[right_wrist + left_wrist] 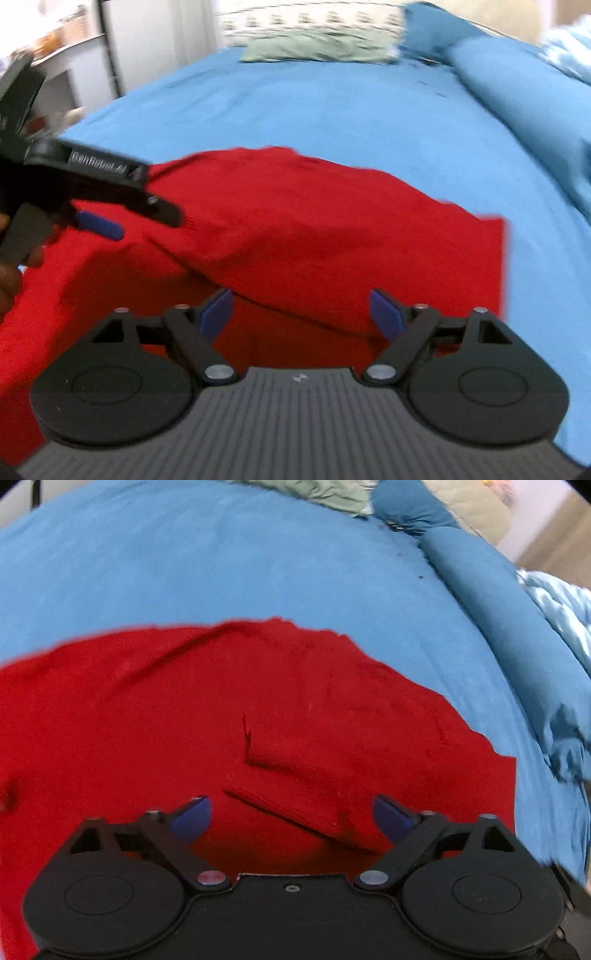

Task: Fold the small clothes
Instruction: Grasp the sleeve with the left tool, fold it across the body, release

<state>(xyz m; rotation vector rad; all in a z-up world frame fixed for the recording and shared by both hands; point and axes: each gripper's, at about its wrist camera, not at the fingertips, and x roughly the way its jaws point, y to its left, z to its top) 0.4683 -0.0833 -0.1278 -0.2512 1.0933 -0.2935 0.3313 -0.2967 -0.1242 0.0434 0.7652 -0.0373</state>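
A red knitted garment [184,716] lies spread on a blue bed sheet [221,565], with a sleeve or flap folded over its middle. It also shows in the right wrist view [332,229]. My left gripper [291,814] is open and empty, low over the garment's near part. My right gripper [301,312] is open and empty, just above the folded edge. In the right wrist view the left gripper [110,218] shows from the side at the left, over the garment, held by a hand.
The bed sheet [332,110] stretches far beyond the garment. A rolled blue duvet [517,92] runs along the right side. A green patterned pillow [317,44] lies at the head. A shelf and metal rack [74,48] stand at the left.
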